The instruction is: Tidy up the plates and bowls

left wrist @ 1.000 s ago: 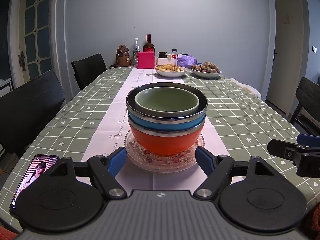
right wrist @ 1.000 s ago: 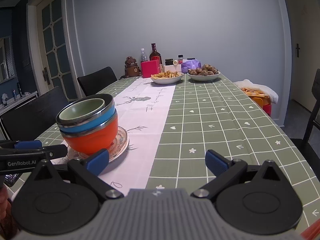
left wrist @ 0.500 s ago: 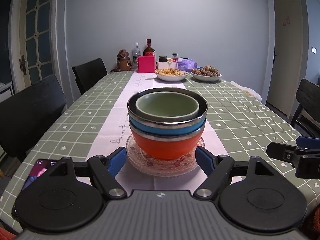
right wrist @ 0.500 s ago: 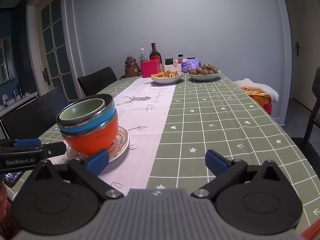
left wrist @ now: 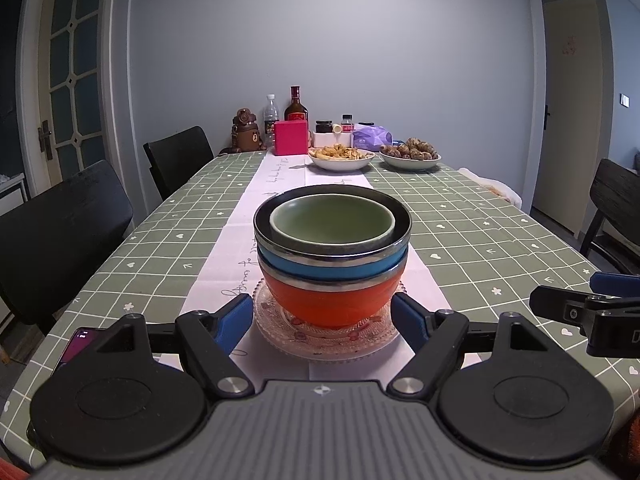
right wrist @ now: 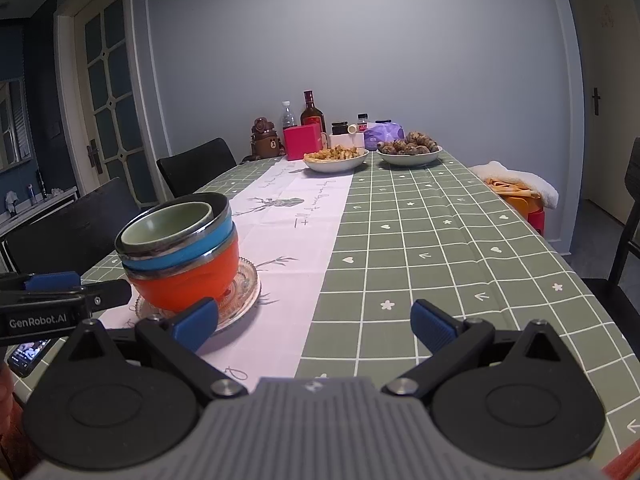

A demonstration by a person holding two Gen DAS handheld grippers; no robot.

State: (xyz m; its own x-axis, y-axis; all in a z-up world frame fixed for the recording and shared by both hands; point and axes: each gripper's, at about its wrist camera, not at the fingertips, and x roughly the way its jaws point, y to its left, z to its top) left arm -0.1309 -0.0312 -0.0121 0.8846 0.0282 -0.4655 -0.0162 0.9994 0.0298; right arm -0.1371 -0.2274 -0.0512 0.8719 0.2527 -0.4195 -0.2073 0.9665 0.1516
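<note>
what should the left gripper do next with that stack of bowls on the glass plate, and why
Probably close the left gripper on the glass plate. Its open fingers flank the plate's rim on both sides. The orange bowl, blue bowl and green bowl sit nested on it, so gripping the plate could move all together. The right gripper is open and off to the side.

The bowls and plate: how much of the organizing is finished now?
Done: green bowl, blue bowl and orange bowl sit nested on the glass plate. In hand: nothing; left claw open around the plate, right claw open. Nothing visibly remains.
</note>
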